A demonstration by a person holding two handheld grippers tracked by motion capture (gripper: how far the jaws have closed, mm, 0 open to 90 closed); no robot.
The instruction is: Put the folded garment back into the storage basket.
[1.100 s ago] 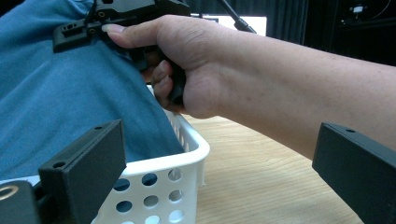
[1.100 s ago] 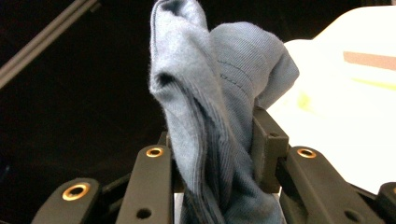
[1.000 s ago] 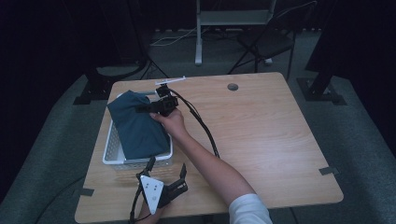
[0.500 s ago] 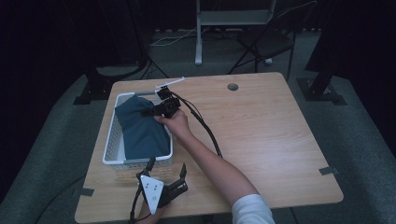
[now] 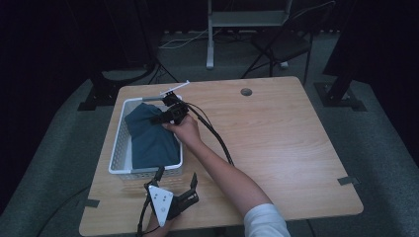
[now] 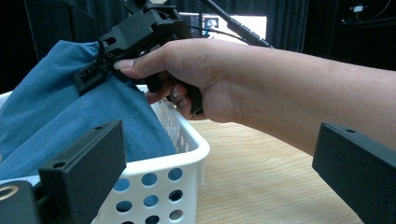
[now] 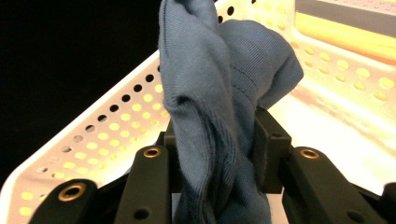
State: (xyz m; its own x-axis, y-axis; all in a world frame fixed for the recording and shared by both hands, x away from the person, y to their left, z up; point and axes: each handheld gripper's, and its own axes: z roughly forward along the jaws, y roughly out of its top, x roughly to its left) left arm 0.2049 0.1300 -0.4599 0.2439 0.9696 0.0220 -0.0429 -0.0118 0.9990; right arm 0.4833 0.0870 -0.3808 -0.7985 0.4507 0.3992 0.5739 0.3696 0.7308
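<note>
Your right gripper (image 5: 165, 117) sits over the far right corner of the white basket (image 5: 120, 148), and its 2 jaws are pinched tight on a bunched fold of the blue cloth (image 5: 148, 138). In the right gripper view the cloth (image 7: 219, 116) rises straight up between the jaws, with the basket's perforated wall (image 7: 93, 140) behind it. The rest of the cloth lies inside the basket, covering most of its floor and mounding toward the far end.

Your left gripper (image 5: 173, 197) rests just in front of the basket's near wall, on the wooden table (image 5: 286, 148). Its 2 jaws stand wide apart with nothing between them; in the left gripper view they frame the basket's near corner (image 6: 187, 154) and your right hand (image 6: 196, 79), which holds the right gripper (image 6: 100, 70) against the cloth (image 6: 70, 112) above the basket rim.
</note>
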